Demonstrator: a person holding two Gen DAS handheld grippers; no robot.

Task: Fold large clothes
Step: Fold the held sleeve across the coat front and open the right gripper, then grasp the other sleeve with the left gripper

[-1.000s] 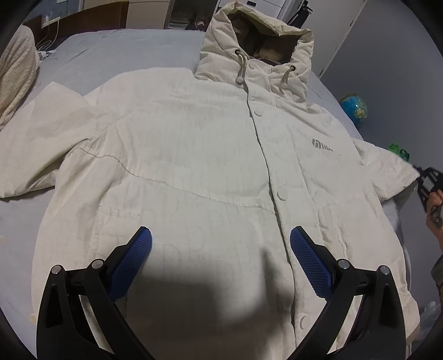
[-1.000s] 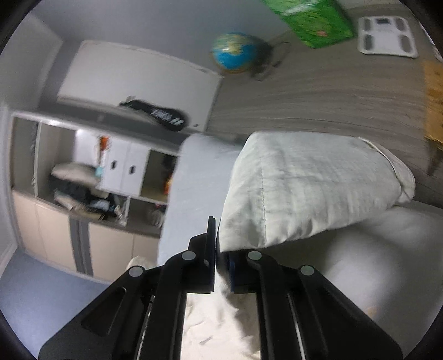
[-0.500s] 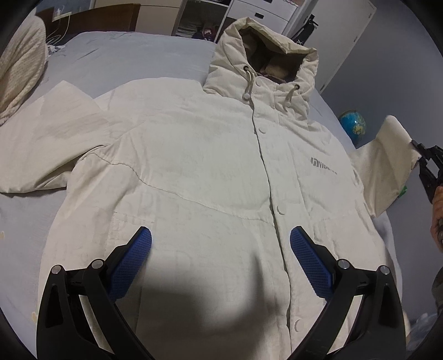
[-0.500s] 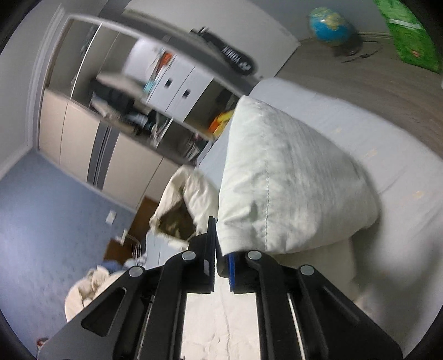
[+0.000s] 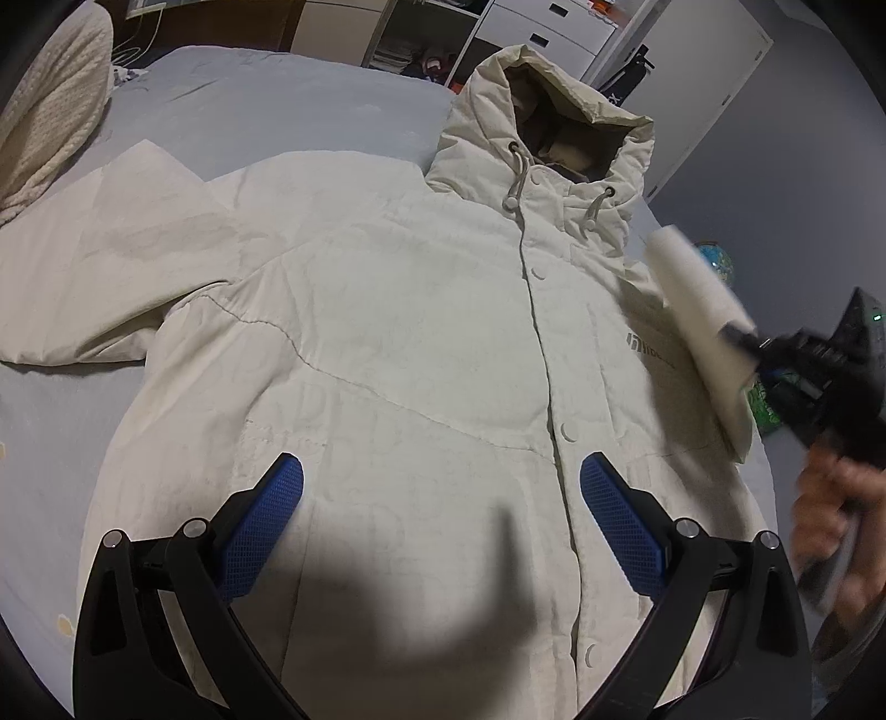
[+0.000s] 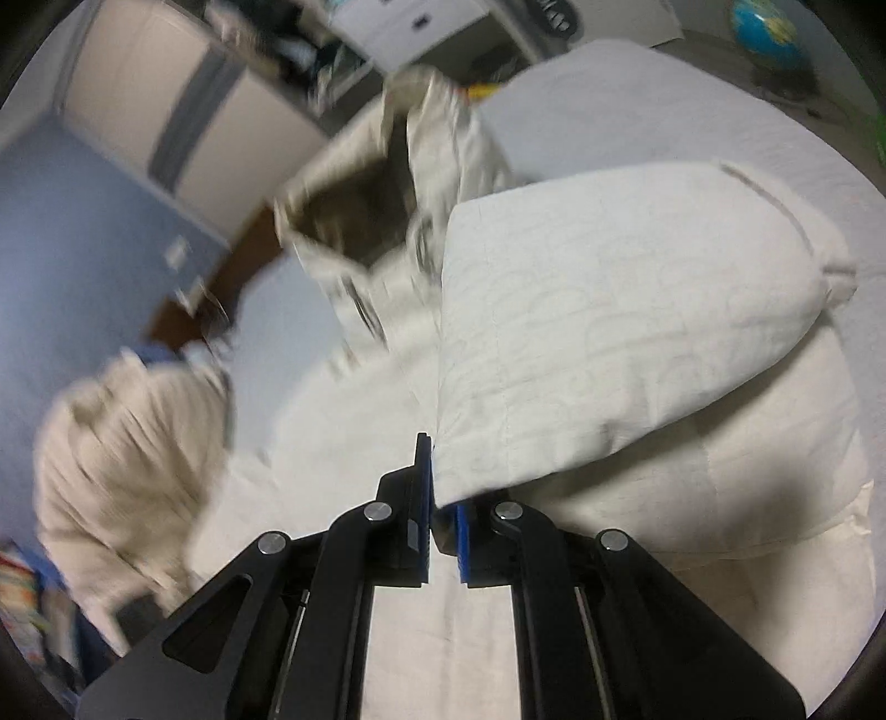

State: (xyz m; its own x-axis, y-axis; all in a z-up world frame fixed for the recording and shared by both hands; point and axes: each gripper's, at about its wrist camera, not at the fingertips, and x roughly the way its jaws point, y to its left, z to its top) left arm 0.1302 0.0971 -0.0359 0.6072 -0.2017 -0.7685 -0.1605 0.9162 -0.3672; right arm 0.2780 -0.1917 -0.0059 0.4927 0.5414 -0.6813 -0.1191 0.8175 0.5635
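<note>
A cream hooded jacket (image 5: pixel 398 343) lies face up on a grey-blue bed (image 5: pixel 266 105), buttons done up, hood (image 5: pixel 548 133) at the far end. My left gripper (image 5: pixel 440 498) hovers open over the jacket's lower front, blue pads wide apart with nothing between them. My right gripper (image 6: pixel 443 498) is shut on the cuff edge of the jacket's right-hand sleeve (image 6: pixel 609 332), which is lifted and folding in over the chest. In the left wrist view that sleeve (image 5: pixel 698 310) hangs raised at the right, pinched by the right gripper (image 5: pixel 742 335) in a person's hand (image 5: pixel 830 515).
A knitted cream blanket (image 5: pixel 50 111) lies at the bed's far left. The jacket's other sleeve (image 5: pixel 105 277) is spread out to the left. Beyond the bed stand cupboards and white drawers (image 5: pixel 548 27). A globe (image 6: pixel 767 25) sits on the floor to the right.
My right gripper has swung the sleeve up from the bed's edge and inward over the jacket's chest, rolling as it went. The left gripper has stayed open over the hem.
</note>
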